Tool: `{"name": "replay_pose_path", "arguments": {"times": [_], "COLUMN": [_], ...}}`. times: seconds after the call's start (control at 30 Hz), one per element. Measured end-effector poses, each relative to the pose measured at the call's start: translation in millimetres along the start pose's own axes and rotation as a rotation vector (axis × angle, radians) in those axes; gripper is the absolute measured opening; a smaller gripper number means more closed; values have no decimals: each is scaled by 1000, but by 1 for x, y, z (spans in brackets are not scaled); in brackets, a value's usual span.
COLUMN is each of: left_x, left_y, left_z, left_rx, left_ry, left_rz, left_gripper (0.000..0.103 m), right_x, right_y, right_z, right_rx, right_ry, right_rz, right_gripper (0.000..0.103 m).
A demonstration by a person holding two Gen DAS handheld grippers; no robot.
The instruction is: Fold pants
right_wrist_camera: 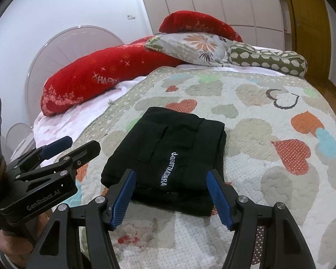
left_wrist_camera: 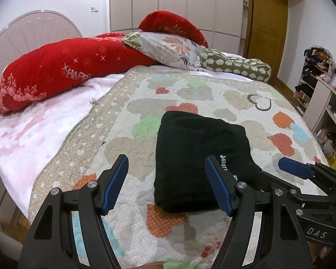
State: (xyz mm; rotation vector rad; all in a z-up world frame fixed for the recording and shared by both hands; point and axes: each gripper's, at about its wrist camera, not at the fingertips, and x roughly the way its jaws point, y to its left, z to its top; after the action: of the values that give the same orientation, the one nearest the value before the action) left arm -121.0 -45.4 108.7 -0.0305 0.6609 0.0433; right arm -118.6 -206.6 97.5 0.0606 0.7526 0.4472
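The black pants point(left_wrist_camera: 197, 157) lie folded into a compact rectangle on the heart-patterned quilt point(left_wrist_camera: 190, 94), white lettering facing up; they also show in the right wrist view point(right_wrist_camera: 168, 157). My left gripper point(left_wrist_camera: 166, 168) is open and empty, above the near left edge of the pants. It also shows at the left of the right wrist view point(right_wrist_camera: 78, 144). My right gripper point(right_wrist_camera: 171, 182) is open and empty, hovering over the near edge of the pants. One of its blue fingers point(left_wrist_camera: 293, 168) shows at the right of the left wrist view.
Two red pillows point(left_wrist_camera: 62, 71), a floral pillow point(left_wrist_camera: 165, 47) and a green bolster point(left_wrist_camera: 237, 66) lie at the head of the bed. A pink blanket point(left_wrist_camera: 26, 139) covers the left side. Shelves point(left_wrist_camera: 324, 98) stand at the right, a wooden door point(left_wrist_camera: 266, 27) behind.
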Motion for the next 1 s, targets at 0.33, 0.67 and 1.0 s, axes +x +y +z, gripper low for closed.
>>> {"name": "replay_pose_path", "arguments": {"times": [0.33, 0.67, 1.0], "left_x": [-6, -6, -4], "left_y": [0, 1, 0], "left_z": [-1, -2, -2], "left_rx": [2, 4, 7], "left_ry": [-14, -7, -3], "left_rz": [-2, -3, -2], "left_gripper": [71, 71, 71], "right_x": [-3, 0, 4], "right_y": [-6, -8, -4], "right_z": [2, 3, 2], "right_rx": [14, 12, 9], "right_ry": [-8, 7, 19], "right_rz": [-7, -5, 1], "right_gripper": [65, 65, 65]}}
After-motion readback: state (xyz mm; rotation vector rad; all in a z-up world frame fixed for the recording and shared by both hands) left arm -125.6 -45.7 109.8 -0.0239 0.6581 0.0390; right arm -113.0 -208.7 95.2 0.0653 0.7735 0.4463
